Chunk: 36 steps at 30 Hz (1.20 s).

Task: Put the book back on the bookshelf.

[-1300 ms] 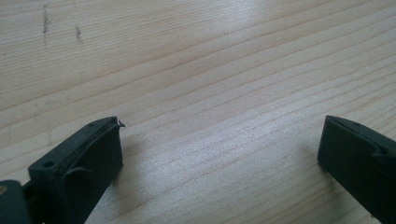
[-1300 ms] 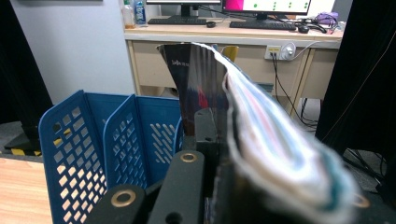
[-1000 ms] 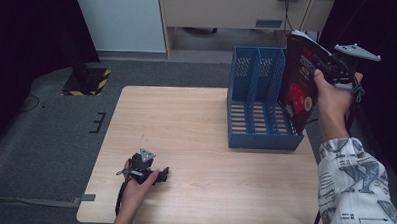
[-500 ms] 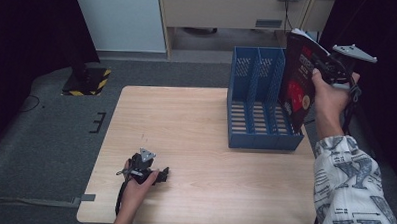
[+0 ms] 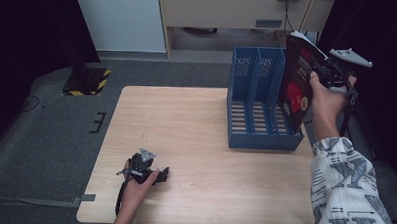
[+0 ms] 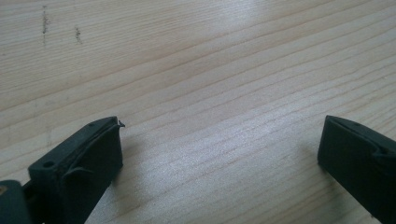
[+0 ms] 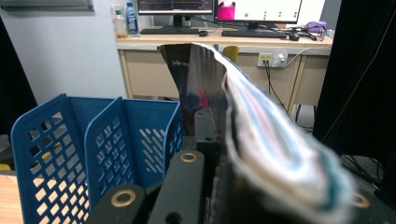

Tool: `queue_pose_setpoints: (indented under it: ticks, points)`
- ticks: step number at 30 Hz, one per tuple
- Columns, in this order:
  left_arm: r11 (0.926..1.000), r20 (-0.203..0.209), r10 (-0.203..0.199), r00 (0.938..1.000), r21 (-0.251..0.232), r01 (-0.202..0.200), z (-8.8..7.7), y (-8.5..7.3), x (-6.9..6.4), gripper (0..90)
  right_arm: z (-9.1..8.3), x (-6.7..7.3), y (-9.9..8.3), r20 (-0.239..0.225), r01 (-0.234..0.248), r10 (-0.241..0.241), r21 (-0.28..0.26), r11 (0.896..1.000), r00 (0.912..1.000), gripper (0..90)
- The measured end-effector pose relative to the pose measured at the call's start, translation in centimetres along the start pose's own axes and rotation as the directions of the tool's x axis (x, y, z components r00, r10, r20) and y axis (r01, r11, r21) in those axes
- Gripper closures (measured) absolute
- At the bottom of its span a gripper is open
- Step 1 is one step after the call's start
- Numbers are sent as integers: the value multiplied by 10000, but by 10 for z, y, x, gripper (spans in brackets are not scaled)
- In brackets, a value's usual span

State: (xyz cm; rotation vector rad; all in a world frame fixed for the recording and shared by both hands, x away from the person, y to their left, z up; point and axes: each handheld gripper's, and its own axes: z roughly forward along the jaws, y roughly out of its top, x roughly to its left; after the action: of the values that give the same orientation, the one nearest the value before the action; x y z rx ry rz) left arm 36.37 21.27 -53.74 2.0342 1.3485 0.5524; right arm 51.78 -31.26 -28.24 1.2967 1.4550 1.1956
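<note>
A blue file rack (image 5: 259, 111) with three upright slots stands at the table's right side. My right gripper (image 5: 322, 74) is shut on a black and red magazine (image 5: 297, 85), held upright over the rack's rightmost slot with its lower edge down inside. In the right gripper view the magazine (image 7: 243, 121) rises close before the lens, pages fanned, with the rack (image 7: 93, 144) to its left. My left gripper (image 5: 157, 174) rests on the table near the front left, open; its fingers (image 6: 88, 158) stand wide apart on bare wood.
The wooden table (image 5: 186, 121) carries the rack. A desk (image 7: 224, 39) with monitors, a keyboard and bottles stands beyond. Grey floor surrounds the table, with a yellow-black striped base (image 5: 87, 80) at the far left.
The right hand has shifted slightly with the magazine at the rack's right slot. The left gripper has not moved.
</note>
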Motion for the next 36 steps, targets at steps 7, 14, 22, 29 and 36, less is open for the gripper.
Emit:
queue_pose_setpoints:
  ticks: [7,14,22,29,36]
  points:
    - [10000,2,-3,10000,-4,3,0,0,0,0,2,-1,-7,19,35,-35,-41,10000,10000,871]
    - [10000,4,-5,10000,-5,5,0,0,0,0,3,1,-4,1,29,-29,-106,9999,10000,871]
    - [10000,5,-2,10000,-2,2,0,0,0,0,10,5,-8,-41,81,-81,-9,10000,10000,871]
    - [10000,4,-1,10000,-3,1,0,0,0,0,11,11,-10,-167,314,-315,-94,9995,9994,871]
    - [10000,14,-20,10000,-3,20,0,0,0,0,11,7,-18,-158,195,-197,-79,9998,9997,871]
